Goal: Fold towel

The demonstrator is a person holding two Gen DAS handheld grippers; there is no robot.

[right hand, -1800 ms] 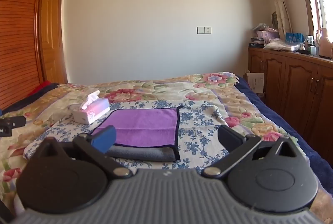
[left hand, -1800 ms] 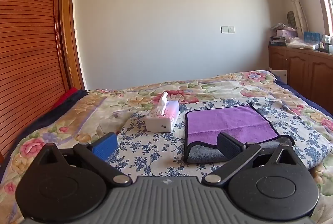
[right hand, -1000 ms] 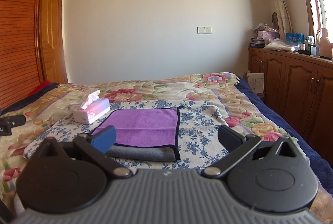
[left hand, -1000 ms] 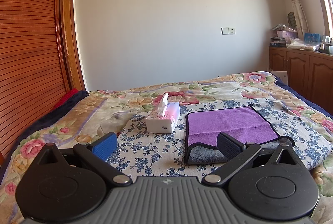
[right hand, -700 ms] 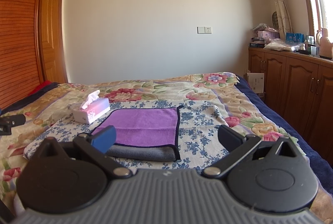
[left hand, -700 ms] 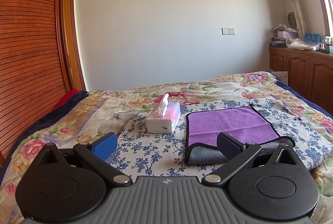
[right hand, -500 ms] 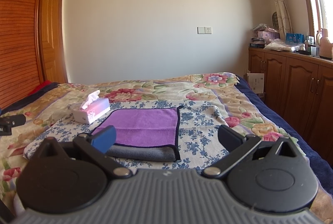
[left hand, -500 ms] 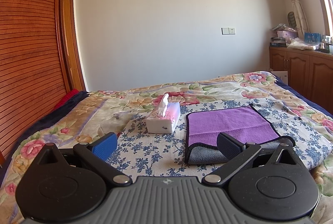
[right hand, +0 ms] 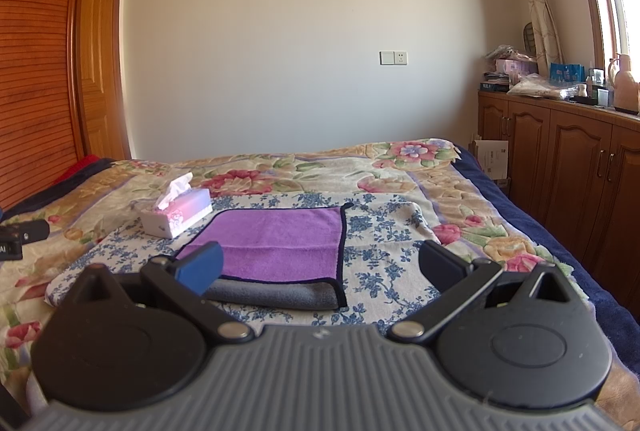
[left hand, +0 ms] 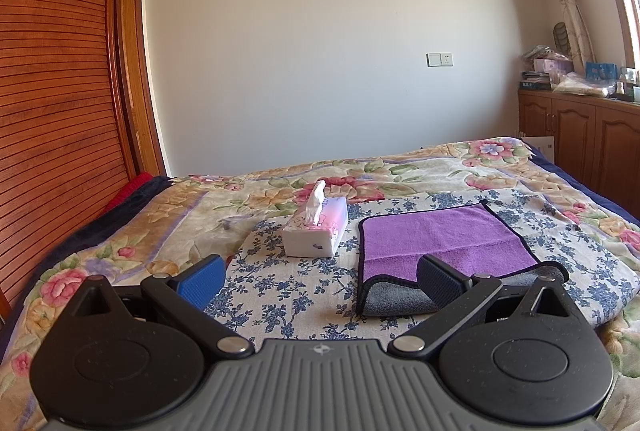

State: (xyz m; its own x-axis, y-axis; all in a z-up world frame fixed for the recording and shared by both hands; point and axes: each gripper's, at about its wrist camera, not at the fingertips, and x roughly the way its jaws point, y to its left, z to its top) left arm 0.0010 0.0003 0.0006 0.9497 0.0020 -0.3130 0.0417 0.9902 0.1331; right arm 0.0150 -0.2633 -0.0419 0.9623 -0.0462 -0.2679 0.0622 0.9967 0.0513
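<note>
A purple towel with dark trim lies flat on the blue-flowered cloth on the bed, its near edge folded over so the grey underside shows. It also shows in the right wrist view. My left gripper is open and empty, held above the bed to the left of the towel's near edge. My right gripper is open and empty, held above the bed in front of the towel's near right corner.
A white tissue box stands just left of the towel, also in the right wrist view. The bed has a floral cover. Wooden cabinets line the right wall. A slatted wooden wardrobe stands left.
</note>
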